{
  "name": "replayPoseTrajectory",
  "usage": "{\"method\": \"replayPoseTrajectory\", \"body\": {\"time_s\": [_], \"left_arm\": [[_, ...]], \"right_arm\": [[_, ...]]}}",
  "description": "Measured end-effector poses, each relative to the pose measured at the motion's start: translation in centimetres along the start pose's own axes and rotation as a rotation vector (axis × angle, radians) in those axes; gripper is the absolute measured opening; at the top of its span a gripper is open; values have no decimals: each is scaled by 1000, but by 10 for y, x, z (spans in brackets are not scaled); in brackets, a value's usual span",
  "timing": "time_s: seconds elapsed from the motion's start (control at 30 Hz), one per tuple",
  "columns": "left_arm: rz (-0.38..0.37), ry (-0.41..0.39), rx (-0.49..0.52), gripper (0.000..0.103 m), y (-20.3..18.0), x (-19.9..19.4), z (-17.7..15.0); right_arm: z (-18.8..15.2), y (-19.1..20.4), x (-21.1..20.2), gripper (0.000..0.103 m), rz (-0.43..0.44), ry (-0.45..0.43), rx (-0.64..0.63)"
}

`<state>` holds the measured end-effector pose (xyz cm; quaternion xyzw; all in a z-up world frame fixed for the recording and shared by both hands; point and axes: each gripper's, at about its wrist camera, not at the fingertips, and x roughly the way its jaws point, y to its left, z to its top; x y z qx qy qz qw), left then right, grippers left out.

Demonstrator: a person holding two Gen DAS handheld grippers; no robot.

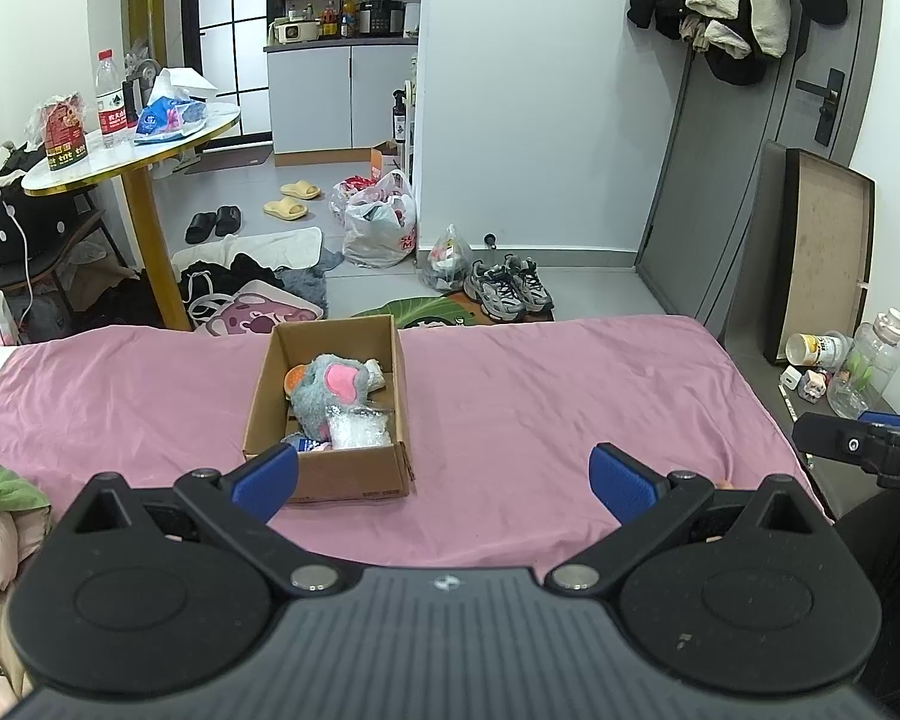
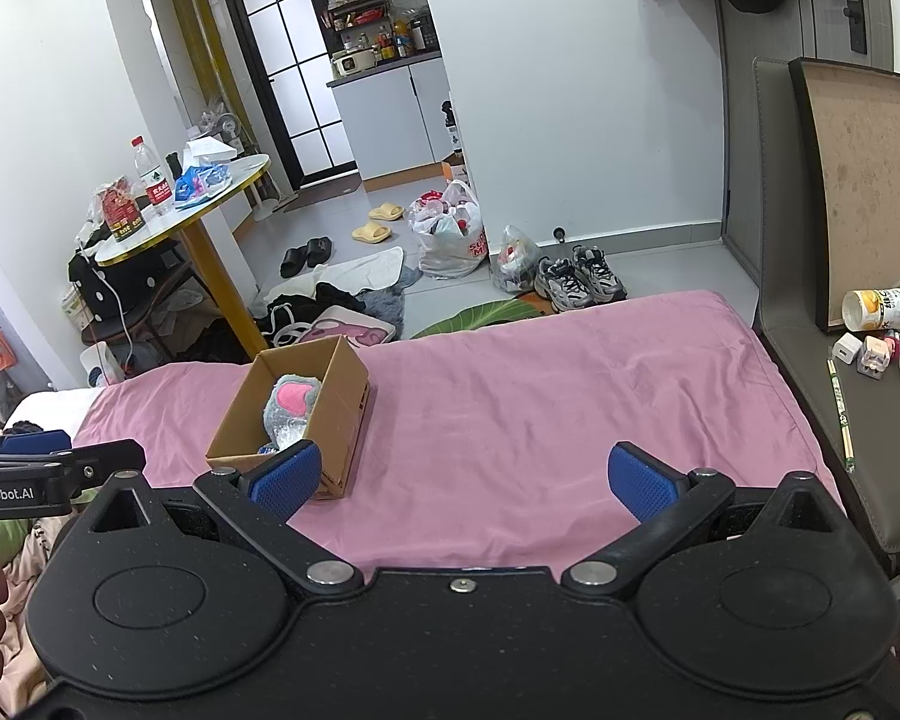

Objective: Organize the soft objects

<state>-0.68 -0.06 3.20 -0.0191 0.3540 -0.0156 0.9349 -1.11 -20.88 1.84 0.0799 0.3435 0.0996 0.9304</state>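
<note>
Left wrist view: the left gripper occupies the lower frame, jaws spread wide apart and holding nothing, above the pink bedsheet. At centre frame an open cardboard box sits on the sheet, its near left corner just behind the left blue pad. Inside it lie a grey plush toy with a pink ear and, nearer the camera, a clear plastic packet. At the right edge, part of the right gripper is visible.

Right wrist view: the right gripper fills the lower frame, jaws likewise wide apart and empty. The cardboard box stands left of centre on the bedsheet, the plush toy inside. The left gripper enters at the left edge.
</note>
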Motion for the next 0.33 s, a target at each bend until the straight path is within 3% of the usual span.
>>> {"method": "replayPoseTrajectory", "body": {"time_s": [0.33], "left_arm": [[10, -4, -3, 102, 0, 1, -1]], "right_arm": [[0, 0, 0, 103, 0, 1, 0]]}}
